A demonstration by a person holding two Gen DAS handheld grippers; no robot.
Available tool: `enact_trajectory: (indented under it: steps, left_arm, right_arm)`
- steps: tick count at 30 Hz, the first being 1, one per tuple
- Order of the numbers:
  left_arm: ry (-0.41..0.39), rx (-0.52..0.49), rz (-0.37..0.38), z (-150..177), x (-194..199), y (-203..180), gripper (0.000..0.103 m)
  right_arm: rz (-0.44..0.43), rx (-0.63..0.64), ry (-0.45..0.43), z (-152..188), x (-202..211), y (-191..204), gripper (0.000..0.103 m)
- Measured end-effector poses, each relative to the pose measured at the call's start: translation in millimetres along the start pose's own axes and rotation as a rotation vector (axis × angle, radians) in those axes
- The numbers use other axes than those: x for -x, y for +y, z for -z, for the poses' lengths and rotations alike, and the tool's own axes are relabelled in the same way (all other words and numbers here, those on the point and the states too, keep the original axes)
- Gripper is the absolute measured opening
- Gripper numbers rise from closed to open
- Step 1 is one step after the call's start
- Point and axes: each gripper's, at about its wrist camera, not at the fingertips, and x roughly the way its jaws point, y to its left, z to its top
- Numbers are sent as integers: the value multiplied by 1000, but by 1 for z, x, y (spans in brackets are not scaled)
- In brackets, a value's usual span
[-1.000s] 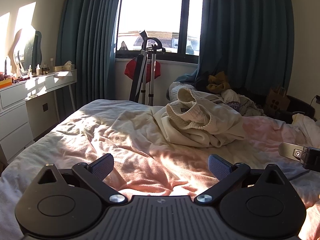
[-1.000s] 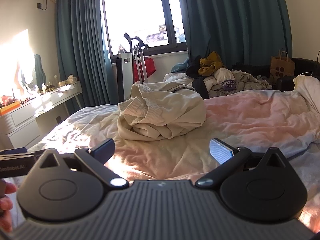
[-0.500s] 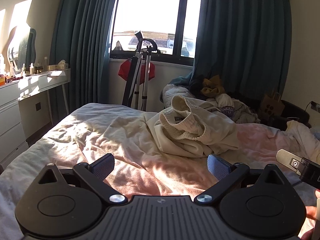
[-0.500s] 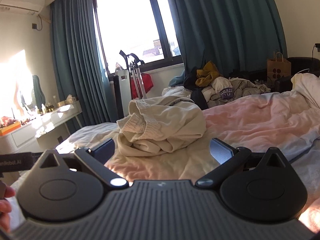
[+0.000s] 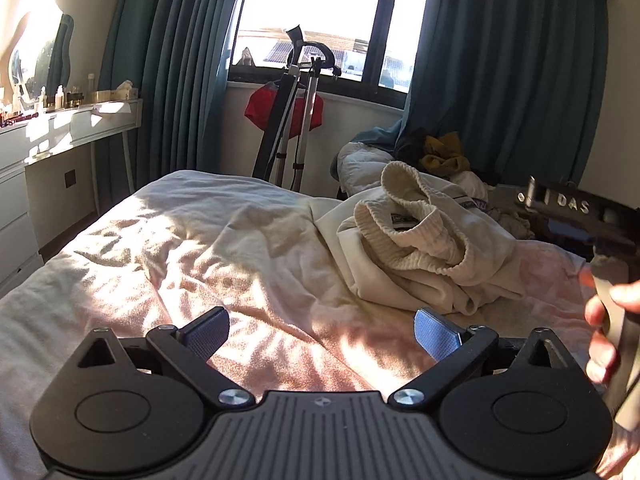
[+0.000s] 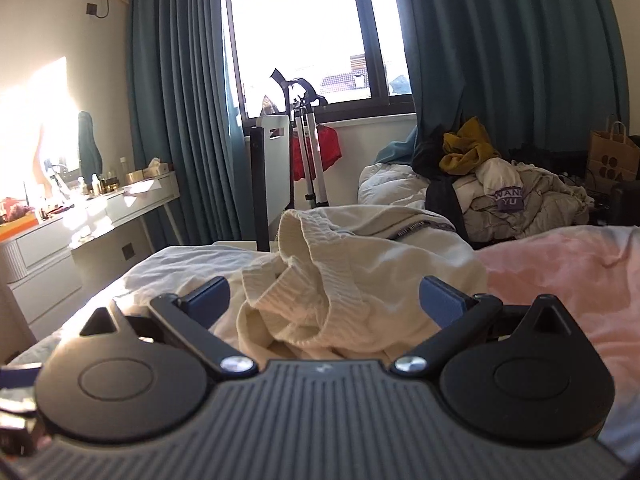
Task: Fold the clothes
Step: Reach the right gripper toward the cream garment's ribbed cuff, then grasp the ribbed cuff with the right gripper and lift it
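Note:
A crumpled cream sweatshirt [image 5: 424,248] with ribbed cuffs lies bunched on the bed, right of centre in the left wrist view. My left gripper [image 5: 320,330] hovers open over the bedsheet, short of the garment and to its left. In the right wrist view the same sweatshirt [image 6: 360,292] fills the space just ahead of my right gripper [image 6: 326,298], which is open with the ribbed cuff lying between its spread fingers; I cannot tell whether they touch it. The right gripper's body [image 5: 576,216] and a hand [image 5: 604,336] show at the left view's right edge.
The bed [image 5: 180,248] has a rumpled pale pink-white cover. A pile of other clothes [image 6: 500,192] sits beyond the bed under the teal curtain. A white dresser [image 5: 48,140] stands at left, a folded metal stand [image 5: 288,120] by the window, a paper bag [image 6: 612,156] at far right.
Both grippers have moved forward and lower toward the sweatshirt; the right one now has it between its open fingers. The right gripper and hand loom larger in the left view.

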Motion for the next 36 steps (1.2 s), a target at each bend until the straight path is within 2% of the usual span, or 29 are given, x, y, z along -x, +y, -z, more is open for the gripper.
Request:
enact_trajectory:
  steps: [6, 8, 10, 14, 15, 16, 17, 18, 19, 25, 31, 36]
  left_arm:
    - [52, 17, 34, 19, -25, 16, 100]
    - [49, 26, 19, 25, -33, 22, 100]
    - [39, 48, -40, 28, -42, 30, 99]
    - [54, 81, -8, 29, -52, 36, 99]
    - [57, 90, 0, 29, -55, 38, 99]
    - [61, 98, 8, 29, -57, 40, 99]
    - [65, 106, 16, 29, -60, 41, 99]
    - [68, 115, 24, 29, -62, 43, 99]
    - [73, 122, 33, 29, -64, 44, 99]
    - [56, 115, 112, 23, -50, 36, 99]
    - [33, 121, 165, 21, -33, 27, 99]
    - [7, 116, 217, 20, -14, 19, 99]
  right_arm:
    - [53, 75, 38, -21, -100, 30, 101]
    - [70, 100, 51, -28, -134, 40, 95]
    - [88, 126, 63, -35, -167, 50, 77]
    - [152, 161, 112, -34, -194, 54, 75]
    - [149, 159, 107, -35, -193, 54, 70]
    - [146, 161, 98, -36, -190, 54, 59]
    - [155, 165, 91, -39, -184, 55, 53]
    - [169, 170, 86, -41, -177, 56, 31]
    - [184, 174, 80, -44, -170, 56, 14]
    - [212, 124, -30, -68, -97, 31, 10]
    - [247, -39, -112, -86, 5, -13, 8]
    - [246, -197, -131, -66, 90, -50, 6]
